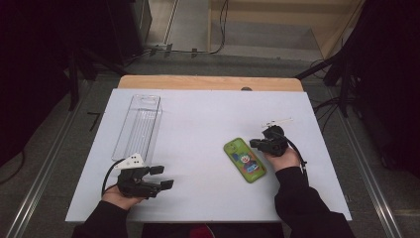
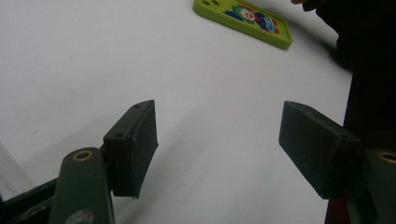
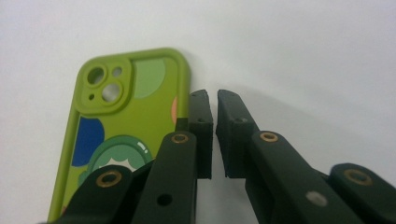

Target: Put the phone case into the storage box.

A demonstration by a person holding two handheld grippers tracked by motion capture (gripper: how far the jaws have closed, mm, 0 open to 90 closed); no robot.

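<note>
- High view shows the green phone case (image 1: 244,160) lying flat on the white table (image 1: 198,124), printed back up, just to the left of the right gripper (image 1: 253,144), whose tips sit at the case's upper right edge.
- Right gripper view puts the case's long right edge beside and partly behind the left finger (image 3: 201,135), camera cut-out end farthest from the hand; whether the finger touches the rim cannot be told.
- Right gripper's jaws stand almost together, a thin slit between the pads and nothing in it; the case is not gripped.
- Left gripper (image 1: 161,177) rests well apart from the case, low on the table's left side; the left gripper view shows its jaws spread wide on bare table, with the case (image 2: 243,21) far ahead and to the right.
- A clear plastic bin (image 1: 138,126) stands beyond the left gripper.
- Handling judgement: the case looks light, thin and somewhat flexible, with a smooth, possibly slick surface; lying flat, it offers little to pinch from above.
- Best hold is likely across a long edge, one pad under the rim after tipping or sliding it, away from the cut-out corner.
</note>
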